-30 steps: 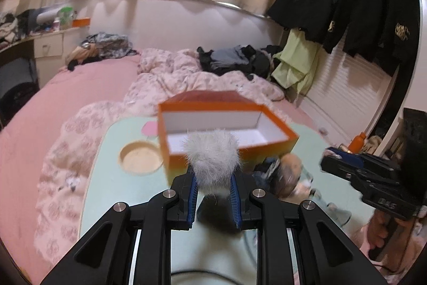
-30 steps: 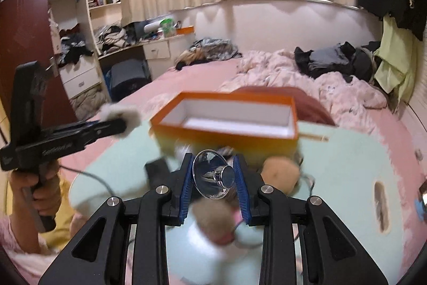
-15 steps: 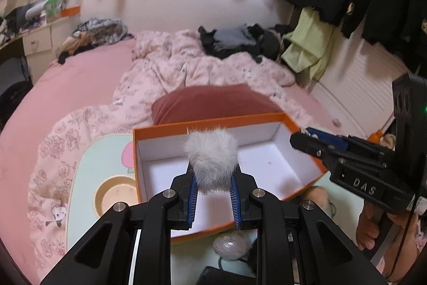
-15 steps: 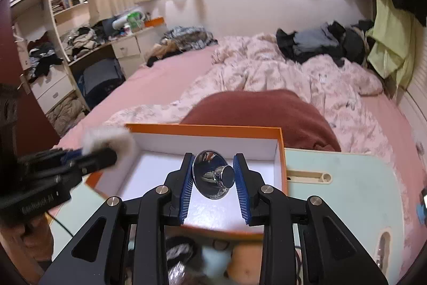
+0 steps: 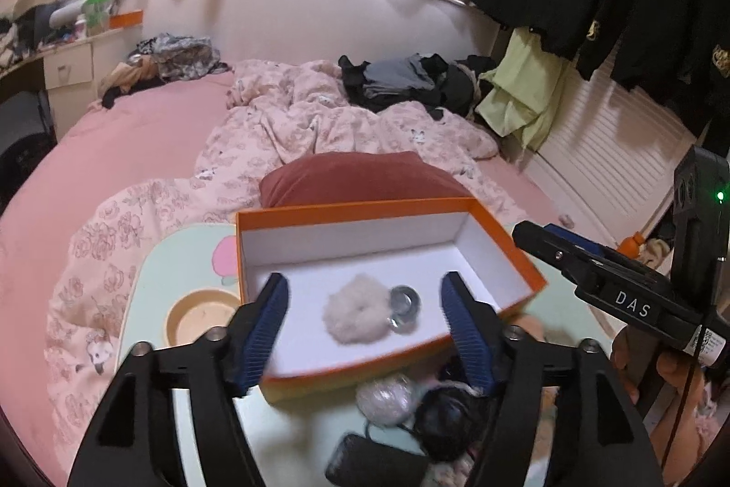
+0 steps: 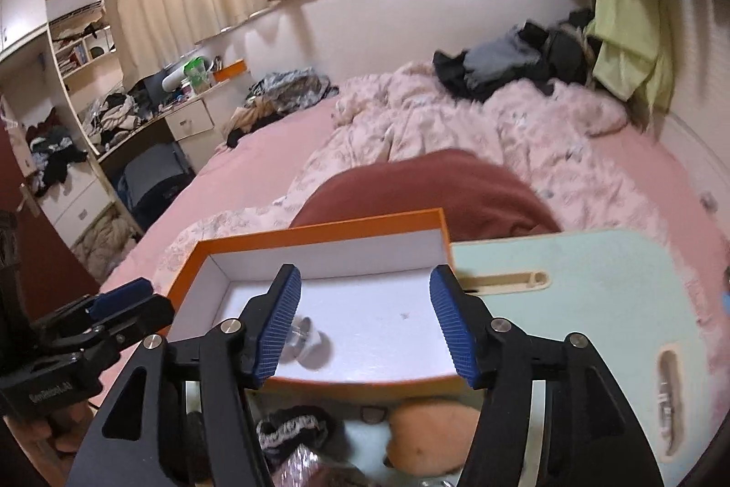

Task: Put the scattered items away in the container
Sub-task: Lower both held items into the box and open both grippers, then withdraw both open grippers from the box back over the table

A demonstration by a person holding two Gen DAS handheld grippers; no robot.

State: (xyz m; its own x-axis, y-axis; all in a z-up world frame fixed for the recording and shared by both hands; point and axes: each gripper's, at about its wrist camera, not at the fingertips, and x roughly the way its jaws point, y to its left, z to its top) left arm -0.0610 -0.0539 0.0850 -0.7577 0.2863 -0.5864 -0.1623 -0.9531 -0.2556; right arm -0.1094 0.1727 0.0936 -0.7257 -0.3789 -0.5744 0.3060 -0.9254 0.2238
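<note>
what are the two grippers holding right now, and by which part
Nothing. Both the left gripper and right gripper are opening; the fluffy pompom and shiny knob lie loose in the orange box.

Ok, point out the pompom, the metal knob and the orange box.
pompom point(image 5: 357, 314): left wrist view, middle of the fluffy ball.
metal knob point(image 5: 404, 301): left wrist view, its shiny round face.
orange box point(image 5: 360, 210): left wrist view, far orange rim.
</note>
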